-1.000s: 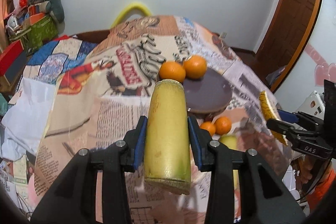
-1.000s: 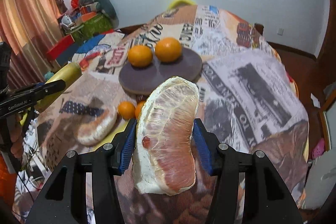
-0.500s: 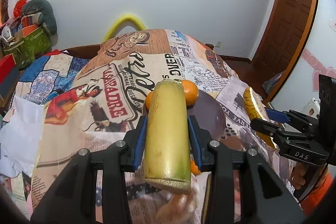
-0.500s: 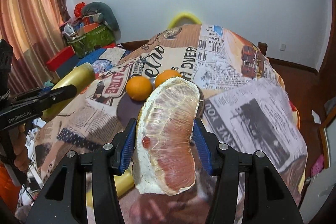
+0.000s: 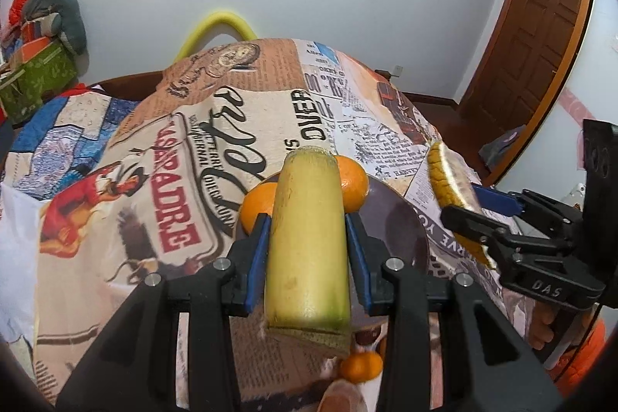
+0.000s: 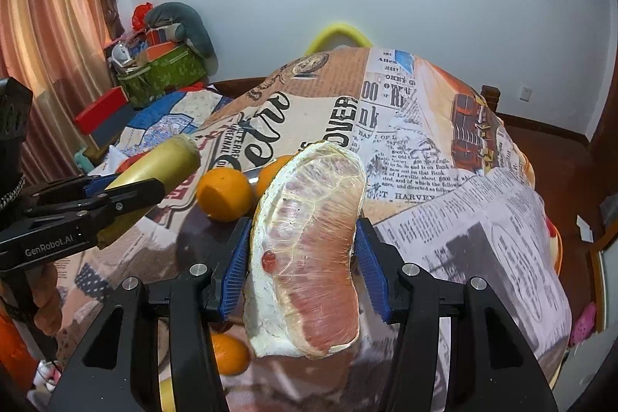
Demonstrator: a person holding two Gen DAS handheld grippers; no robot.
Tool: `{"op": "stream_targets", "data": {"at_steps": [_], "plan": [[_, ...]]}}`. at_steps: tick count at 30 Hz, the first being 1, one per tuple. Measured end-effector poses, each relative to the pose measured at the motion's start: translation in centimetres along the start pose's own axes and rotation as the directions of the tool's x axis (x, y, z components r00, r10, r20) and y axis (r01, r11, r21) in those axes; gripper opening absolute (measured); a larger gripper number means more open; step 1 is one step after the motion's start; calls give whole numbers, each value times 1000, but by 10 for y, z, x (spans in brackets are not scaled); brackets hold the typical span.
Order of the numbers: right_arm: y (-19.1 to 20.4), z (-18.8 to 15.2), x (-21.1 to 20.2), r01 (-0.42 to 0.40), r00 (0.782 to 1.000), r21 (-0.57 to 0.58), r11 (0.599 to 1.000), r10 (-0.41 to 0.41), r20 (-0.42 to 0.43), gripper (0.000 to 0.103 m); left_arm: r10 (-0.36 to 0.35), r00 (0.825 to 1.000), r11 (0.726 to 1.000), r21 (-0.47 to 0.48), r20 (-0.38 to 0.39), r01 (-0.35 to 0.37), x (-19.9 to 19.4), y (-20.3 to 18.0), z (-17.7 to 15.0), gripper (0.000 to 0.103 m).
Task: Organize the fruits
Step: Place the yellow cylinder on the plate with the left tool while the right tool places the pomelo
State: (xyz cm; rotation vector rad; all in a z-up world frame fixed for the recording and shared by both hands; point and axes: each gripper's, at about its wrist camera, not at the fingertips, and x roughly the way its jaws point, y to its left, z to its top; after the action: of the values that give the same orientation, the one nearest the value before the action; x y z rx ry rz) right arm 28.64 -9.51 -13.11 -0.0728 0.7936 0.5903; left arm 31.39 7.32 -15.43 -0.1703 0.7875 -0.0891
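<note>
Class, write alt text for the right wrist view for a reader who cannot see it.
The right gripper holds a plastic-wrapped pomelo wedge upright between its blue-padded fingers, above a table under a newspaper-print cloth. To the left, the left gripper holds a pale yellow-green fruit piece near two oranges on a dark round plate.

Both grippers have lifted and tilted up: the dark round plate (image 5: 401, 219) and its two oranges (image 6: 223, 194) now sit largely behind the carried yellow-green fruit piece (image 5: 307, 238) and pomelo wedge (image 6: 309, 250), and the small oranges (image 5: 361, 367) have slid, apparently, to the bottom edge.
</note>
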Motion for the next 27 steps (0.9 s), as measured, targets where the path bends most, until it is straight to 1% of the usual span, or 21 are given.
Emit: {"op": "stream_targets", "data": {"at_steps": [5,12,18,20,22,24,27], "plan": [[-4,1,16,-11,1000,-6,1000,10,-21,50,-5,1000,1000,19,-16,5,21,-5,5,38],[-11,2,41,-1,998,-34,999,-1,-64,50,-3,999,999,42,-51,5,50,-8,9,38],[-15,1,58,-12,994,-41,999,8,-105,50,-11,997,999,34,-78,14,67,-7,10,38],[-14,1,61,-14,994,-51,999,8,-112,50,-19,998,999,36,-65,21,67,-7,12,37],[-15,1,62,-27,993,-45,999,22,-119,50,-52,997,998,39,-56,54,64,-10,14,36],[-15,0,65,-35,992,-43,998,29,-124,50,-42,998,998,53,-38,44,62,-13,17,36],[-13,-1,68,-32,991,-51,998,25,-131,50,-37,999,998,57,-36,39,62,-13,19,36]]}}
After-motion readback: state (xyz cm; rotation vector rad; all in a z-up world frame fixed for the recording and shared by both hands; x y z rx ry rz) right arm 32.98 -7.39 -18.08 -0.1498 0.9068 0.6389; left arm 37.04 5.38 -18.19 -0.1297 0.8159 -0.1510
